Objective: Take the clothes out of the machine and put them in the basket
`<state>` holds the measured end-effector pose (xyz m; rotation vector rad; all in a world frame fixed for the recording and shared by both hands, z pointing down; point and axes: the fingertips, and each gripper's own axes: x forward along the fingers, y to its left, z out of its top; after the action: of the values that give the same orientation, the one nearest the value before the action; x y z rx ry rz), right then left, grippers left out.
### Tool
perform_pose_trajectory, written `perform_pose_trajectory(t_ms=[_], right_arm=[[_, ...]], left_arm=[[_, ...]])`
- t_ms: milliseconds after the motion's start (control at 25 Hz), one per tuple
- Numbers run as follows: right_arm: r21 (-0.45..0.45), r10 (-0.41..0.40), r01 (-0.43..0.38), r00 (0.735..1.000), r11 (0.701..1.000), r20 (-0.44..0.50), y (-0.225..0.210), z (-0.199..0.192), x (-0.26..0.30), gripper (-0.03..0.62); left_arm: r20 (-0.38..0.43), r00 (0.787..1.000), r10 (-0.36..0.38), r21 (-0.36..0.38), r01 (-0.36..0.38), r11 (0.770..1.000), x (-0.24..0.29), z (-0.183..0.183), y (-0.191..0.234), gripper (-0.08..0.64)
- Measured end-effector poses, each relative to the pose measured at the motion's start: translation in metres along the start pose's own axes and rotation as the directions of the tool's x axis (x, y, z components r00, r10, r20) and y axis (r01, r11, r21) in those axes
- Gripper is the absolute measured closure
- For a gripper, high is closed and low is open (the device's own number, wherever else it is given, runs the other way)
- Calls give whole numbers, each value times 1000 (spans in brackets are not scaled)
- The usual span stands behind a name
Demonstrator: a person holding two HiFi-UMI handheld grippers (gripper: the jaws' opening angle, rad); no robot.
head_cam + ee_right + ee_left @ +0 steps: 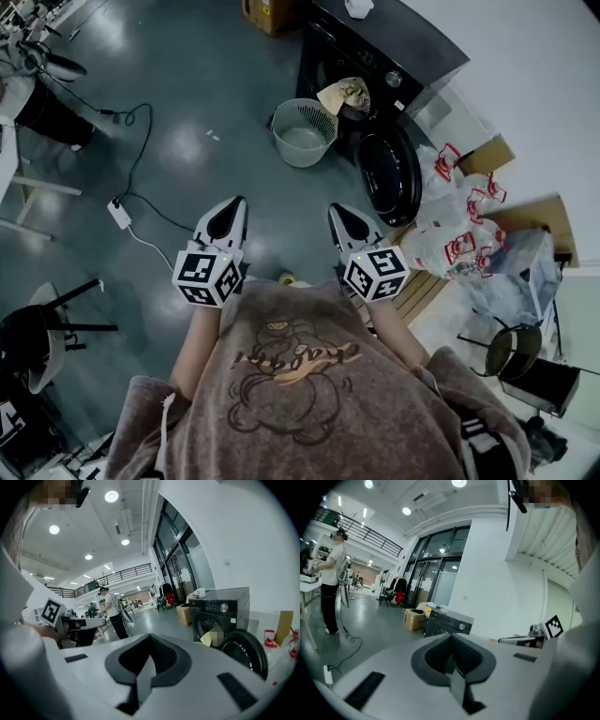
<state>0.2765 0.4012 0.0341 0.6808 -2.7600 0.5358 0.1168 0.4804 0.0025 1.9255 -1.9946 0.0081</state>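
I have both tongs held out level in front of me over a grey floor (187, 141), side by side and a little apart. Nothing on the floor touches them.

The biggest thing is the dark washing machine (375, 56), well ahead of the right tongs (337, 212) and off to their right. In the right gripper view it stands right of the closed tips, with its control panel facing me. A heap of clear plastic bags with red print (459, 225) lies to the right of the right tongs, close beside them. The machine's round door (389, 173) is swung open, between that heap and the machine's opening.

A pale, round basket (302, 131) sits on the floor straight ahead of the gap between the tongs, just beside the machine's front. A brown cardboard box (267, 11) sits further off, past the basket.

The clothes are not out yet. A tan garment (345, 94) hangs over the lip of the machine's opening, just past the basket, and well apart from both tongs.

The left tongs (236, 204) are clenched with nothing between them, the dark pads meeting in the left gripper view. The right tongs are clenched the same way and also hold nothing.

A small white power strip (119, 214) lies on the floor to the left of the left tongs.
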Motion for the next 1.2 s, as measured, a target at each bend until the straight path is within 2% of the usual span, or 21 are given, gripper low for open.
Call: perform_pose_trajectory(t_ms=[360, 600, 1000, 1200], right_arm=[[2, -5, 5, 1000, 1000, 3, -31, 15, 31, 595], [-2, -52, 52, 999, 999, -7, -59, 23, 75, 595], [39, -128, 129, 992, 991, -18, -114, 63, 183, 595], [83, -156, 155, 988, 984, 5, -138, 95, 248, 595]], left_arm=[[7, 1000, -11, -7, 11, 1000, 42, 10, 11, 555], [6, 996, -90, -5, 90, 996, 97, 19, 32, 555], [-47, 983, -177, -6, 177, 984, 221, 59, 109, 554], [-92, 965, -246, 4, 247, 969, 289, 87, 146, 555]])
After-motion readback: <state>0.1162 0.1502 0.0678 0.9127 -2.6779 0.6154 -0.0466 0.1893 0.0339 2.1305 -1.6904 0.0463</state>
